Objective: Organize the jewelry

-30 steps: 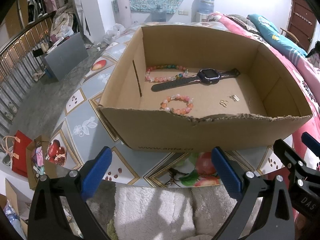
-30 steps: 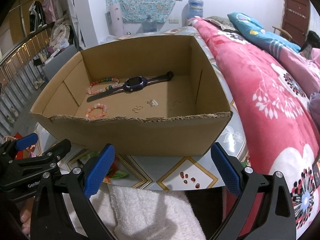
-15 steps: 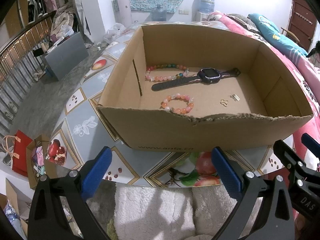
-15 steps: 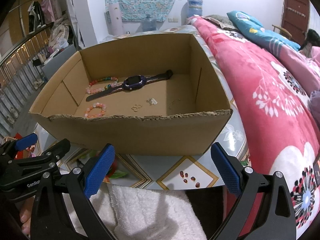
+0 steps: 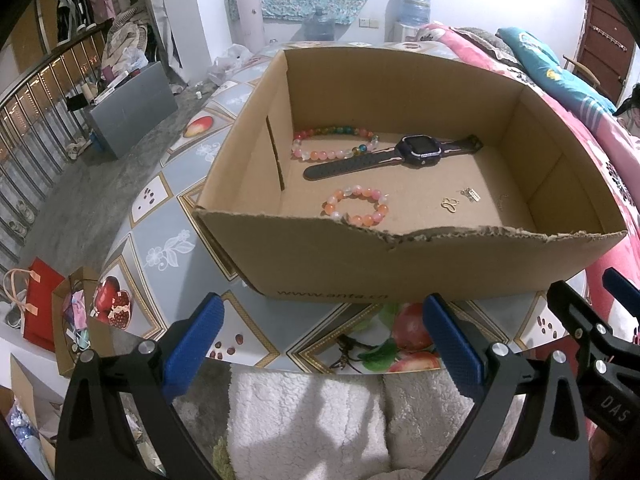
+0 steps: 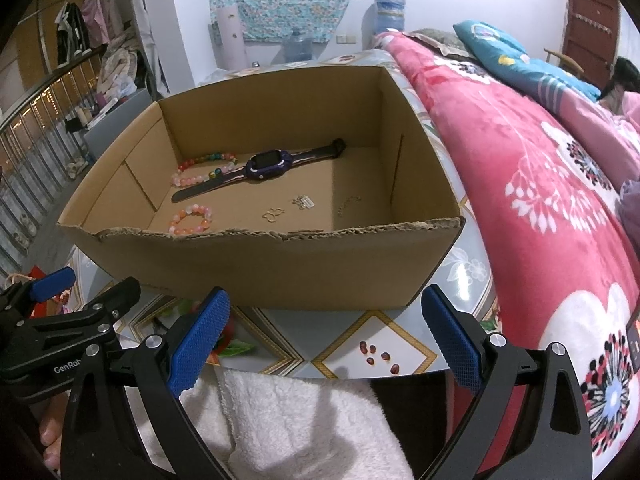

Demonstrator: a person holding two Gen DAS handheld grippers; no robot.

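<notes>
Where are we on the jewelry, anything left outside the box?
Looks nearly done: the watch, two bead bracelets and small charms lie inside the cardboard box. Both the left gripper and right gripper are open and empty. No jewelry shows on the table outside the box.

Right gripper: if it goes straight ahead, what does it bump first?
Probably the cardboard box's near wall. The open right gripper points at it, with only tablecloth between; the depth is hard to judge.

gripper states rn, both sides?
Left gripper: open, holding nothing, short of the cardboard box.
Right gripper: open, holding nothing.
</notes>
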